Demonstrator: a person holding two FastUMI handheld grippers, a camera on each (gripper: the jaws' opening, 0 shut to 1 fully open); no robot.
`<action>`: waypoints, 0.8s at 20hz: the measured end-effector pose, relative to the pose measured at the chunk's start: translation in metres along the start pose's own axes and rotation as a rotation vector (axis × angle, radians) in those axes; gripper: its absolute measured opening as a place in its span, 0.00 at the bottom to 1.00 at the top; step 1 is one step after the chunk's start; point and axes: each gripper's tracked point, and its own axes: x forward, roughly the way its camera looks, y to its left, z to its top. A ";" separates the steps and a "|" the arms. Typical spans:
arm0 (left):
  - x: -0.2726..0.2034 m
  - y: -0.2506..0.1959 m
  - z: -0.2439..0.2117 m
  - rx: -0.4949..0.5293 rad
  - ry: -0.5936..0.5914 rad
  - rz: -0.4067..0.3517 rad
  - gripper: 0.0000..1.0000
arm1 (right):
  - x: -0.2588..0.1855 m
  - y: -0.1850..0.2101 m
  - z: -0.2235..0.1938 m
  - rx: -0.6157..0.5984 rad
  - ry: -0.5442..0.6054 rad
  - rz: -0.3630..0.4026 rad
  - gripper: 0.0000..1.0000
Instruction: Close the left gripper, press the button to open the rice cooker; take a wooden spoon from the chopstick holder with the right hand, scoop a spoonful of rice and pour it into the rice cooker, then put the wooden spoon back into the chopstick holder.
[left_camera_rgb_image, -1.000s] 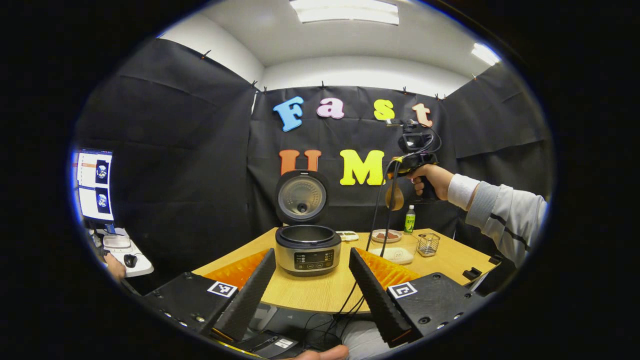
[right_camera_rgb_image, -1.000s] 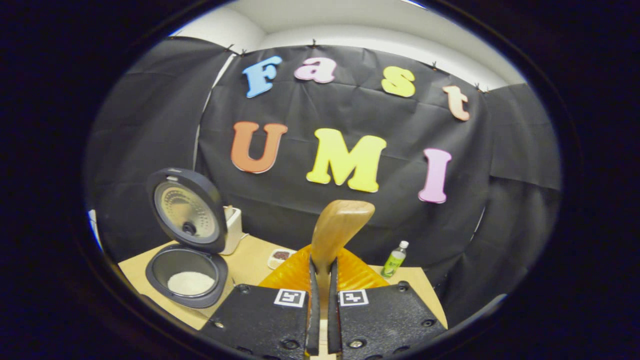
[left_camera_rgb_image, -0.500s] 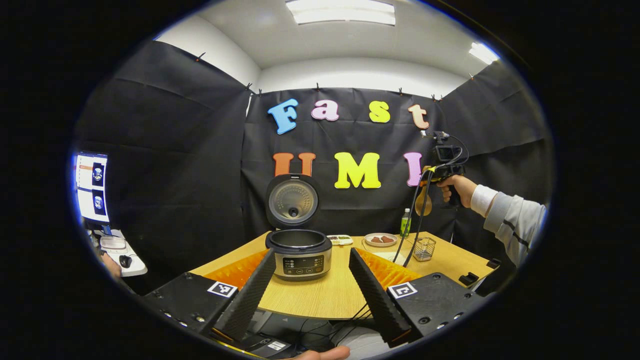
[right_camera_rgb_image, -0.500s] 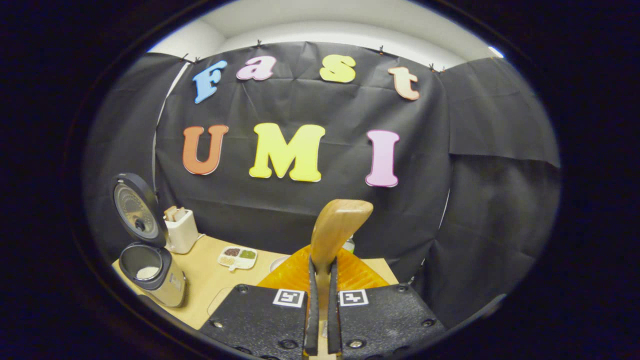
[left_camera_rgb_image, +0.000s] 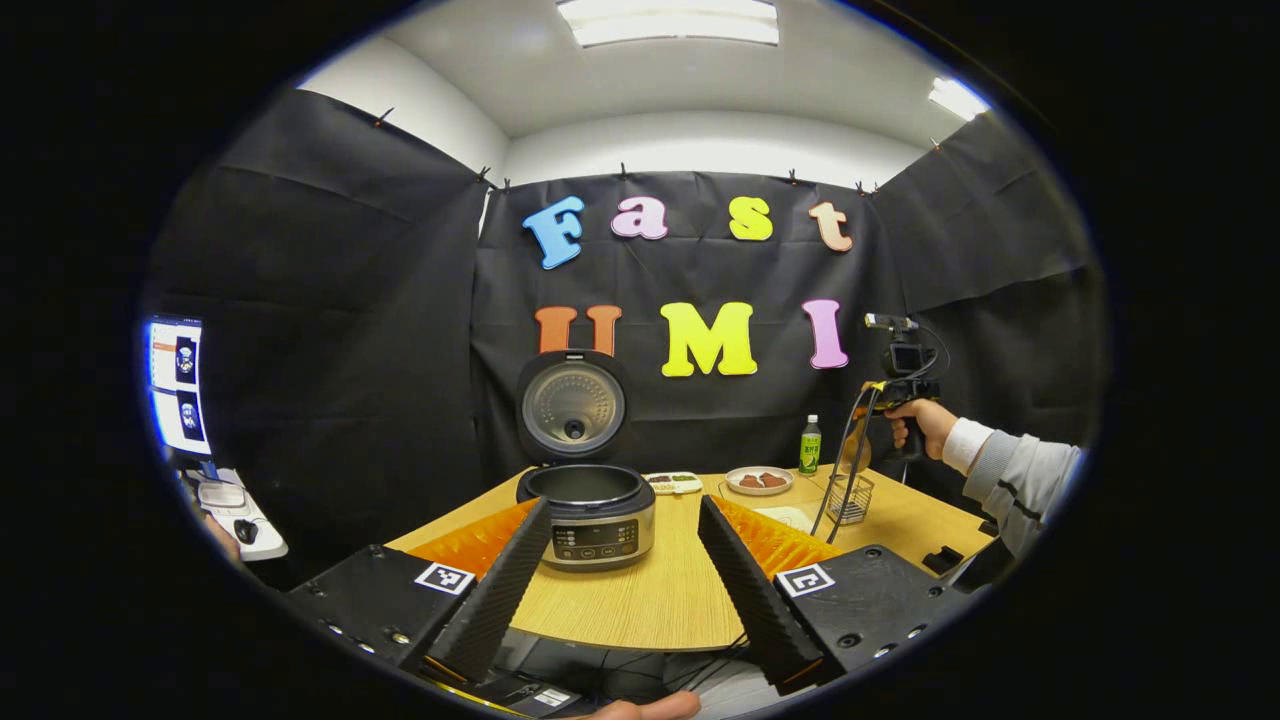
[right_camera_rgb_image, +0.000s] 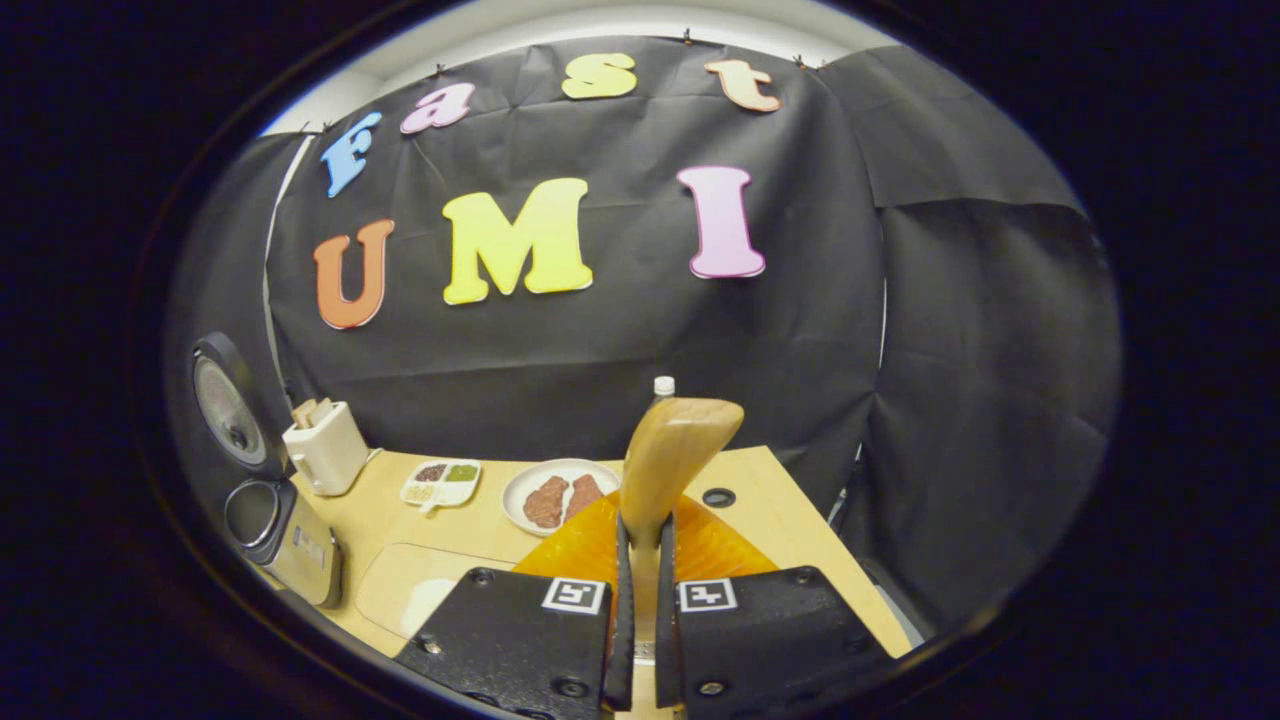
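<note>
The rice cooker (left_camera_rgb_image: 590, 515) stands on the wooden table (left_camera_rgb_image: 660, 600) with its lid (left_camera_rgb_image: 572, 408) raised; in the right gripper view the rice cooker (right_camera_rgb_image: 285, 535) sits at the far left. My left gripper (left_camera_rgb_image: 623, 507) is open and empty, held back from the table's near edge. My right gripper (right_camera_rgb_image: 640, 530) is shut on the handle of the wooden spoon (right_camera_rgb_image: 675, 455), whose bowl points up and away. In the left gripper view a hand (left_camera_rgb_image: 925, 425) holds that right gripper (left_camera_rgb_image: 900, 385) just above the wire chopstick holder (left_camera_rgb_image: 850, 497), with the spoon's bowl (left_camera_rgb_image: 853, 455) hanging over it.
A plate of meat (right_camera_rgb_image: 555, 495), a small compartment dish (right_camera_rgb_image: 440, 482) and a white appliance (right_camera_rgb_image: 325, 445) stand along the back. A green bottle (left_camera_rgb_image: 808, 445) is at the back right. A clear box (right_camera_rgb_image: 420, 600) lies near the front. Monitors (left_camera_rgb_image: 175, 385) glow at the left.
My right gripper has carried the spoon rightward and down, from beside the cooker to just above the chopstick holder. The left gripper stays open and has drifted slightly.
</note>
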 end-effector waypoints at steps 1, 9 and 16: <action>0.005 0.001 0.001 0.002 -0.002 0.003 0.94 | 0.005 -0.006 -0.003 0.007 -0.002 -0.004 0.14; 0.046 -0.006 0.003 -0.002 0.031 0.004 0.94 | 0.035 -0.002 -0.035 0.058 0.075 0.050 0.16; 0.090 0.006 0.013 -0.050 0.062 0.040 0.94 | 0.036 -0.026 -0.008 0.061 -0.070 -0.042 0.52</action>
